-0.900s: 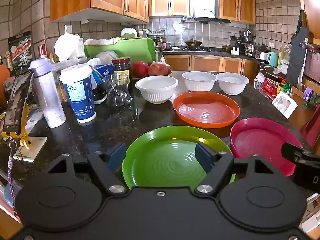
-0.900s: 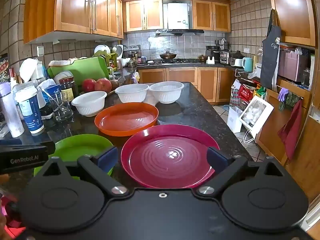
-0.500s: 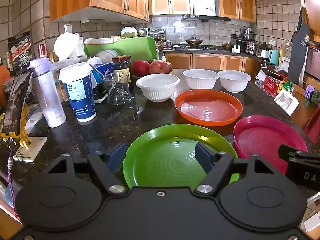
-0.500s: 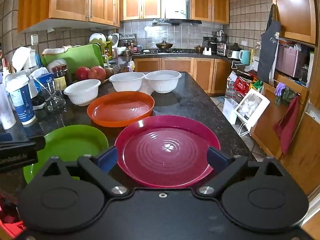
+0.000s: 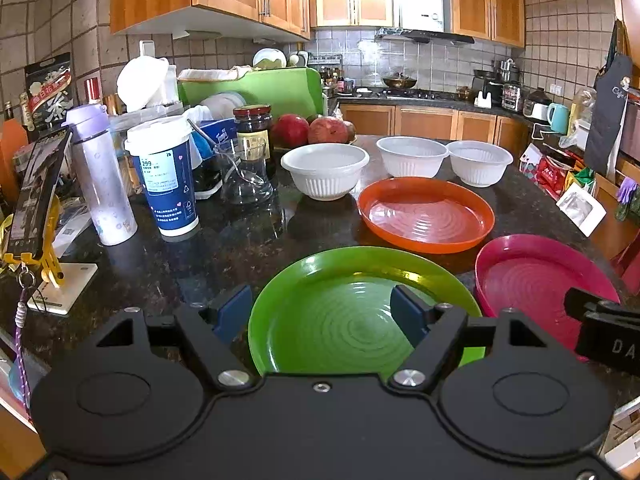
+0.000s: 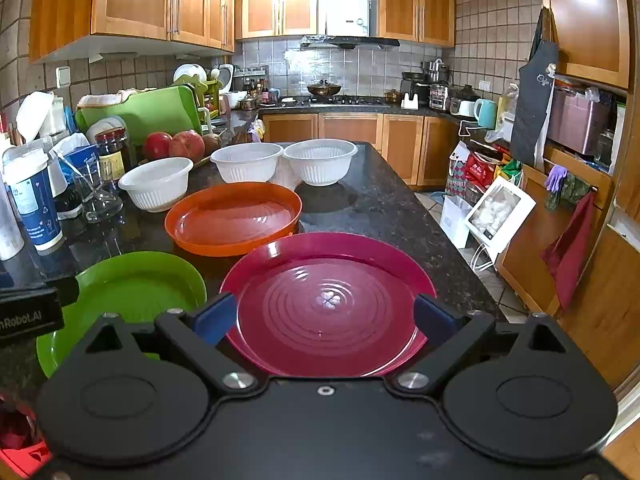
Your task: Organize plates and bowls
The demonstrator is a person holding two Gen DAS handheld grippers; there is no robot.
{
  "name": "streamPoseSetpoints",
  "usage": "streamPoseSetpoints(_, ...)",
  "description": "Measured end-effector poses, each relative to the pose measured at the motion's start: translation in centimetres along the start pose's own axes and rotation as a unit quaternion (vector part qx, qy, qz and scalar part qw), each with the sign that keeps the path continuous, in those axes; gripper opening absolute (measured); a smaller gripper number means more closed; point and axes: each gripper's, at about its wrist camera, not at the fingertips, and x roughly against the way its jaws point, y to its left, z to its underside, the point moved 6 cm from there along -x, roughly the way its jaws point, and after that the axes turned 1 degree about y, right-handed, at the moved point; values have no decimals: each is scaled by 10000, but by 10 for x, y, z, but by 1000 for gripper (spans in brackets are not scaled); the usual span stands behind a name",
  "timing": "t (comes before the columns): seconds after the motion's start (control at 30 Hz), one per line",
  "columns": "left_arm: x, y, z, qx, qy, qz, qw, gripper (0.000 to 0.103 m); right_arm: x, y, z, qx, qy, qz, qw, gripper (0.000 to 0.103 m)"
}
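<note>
Left tool (image 5: pixel 322 310) wide open over green plate (image 5: pixel 352 312), right tool (image 6: pixel 326 316) likewise over red plate (image 6: pixel 328 300), nothing gripped. Orange plate (image 5: pixel 426 214) behind, w/ 3 white bowls (image 5: pixel 325 168) farthest on tabletop (image 5: pixel 224 248), probably awaiting stacking.

Dark granite counter (image 5: pixel 248 248) carries green plate (image 5: pixel 344 320), orange plate (image 5: pixel 426 214), pink plate (image 6: pixel 328 304), three white bowls (image 5: pixel 325 170), paper cup (image 5: pixel 166 176), bottle (image 5: pixel 102 184).
</note>
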Motion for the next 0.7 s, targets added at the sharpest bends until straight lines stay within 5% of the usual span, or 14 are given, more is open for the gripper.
streamPoseSetpoints(0.7,-5,-6,2,-101,34,87,9999,77,-2,3,-8,60,-212,-51,9997,100)
